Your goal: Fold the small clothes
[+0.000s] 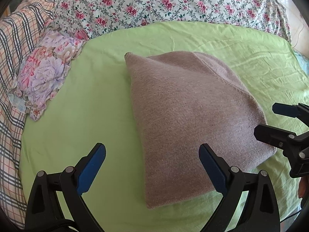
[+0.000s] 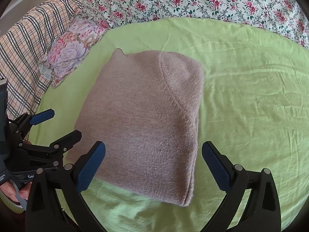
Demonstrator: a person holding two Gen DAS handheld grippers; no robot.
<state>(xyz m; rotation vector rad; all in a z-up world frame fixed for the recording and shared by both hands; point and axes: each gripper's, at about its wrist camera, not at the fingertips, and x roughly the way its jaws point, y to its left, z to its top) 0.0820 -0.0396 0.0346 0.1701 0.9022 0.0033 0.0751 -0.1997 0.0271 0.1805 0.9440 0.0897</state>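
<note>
A mauve knitted garment (image 1: pixel 189 119) lies folded into a compact rectangle on the green sheet (image 1: pixel 81 106); in the right wrist view the same garment (image 2: pixel 143 119) fills the middle. My left gripper (image 1: pixel 152 154) hovers open over its near left corner, nothing between the blue pads. At the garment's right edge my right gripper (image 1: pixel 268 119) stands open. In the right wrist view the right gripper (image 2: pixel 153 154) is open above the garment's near edge, and the left gripper (image 2: pixel 61 123) is open at its left side.
A small floral cushion (image 1: pixel 44 77) lies at the sheet's left edge, next to a plaid quilt (image 1: pixel 13 58). A rose-print duvet (image 1: pixel 154 3) is bunched along the far side. A hand (image 2: pixel 11 191) holds the left gripper's handle.
</note>
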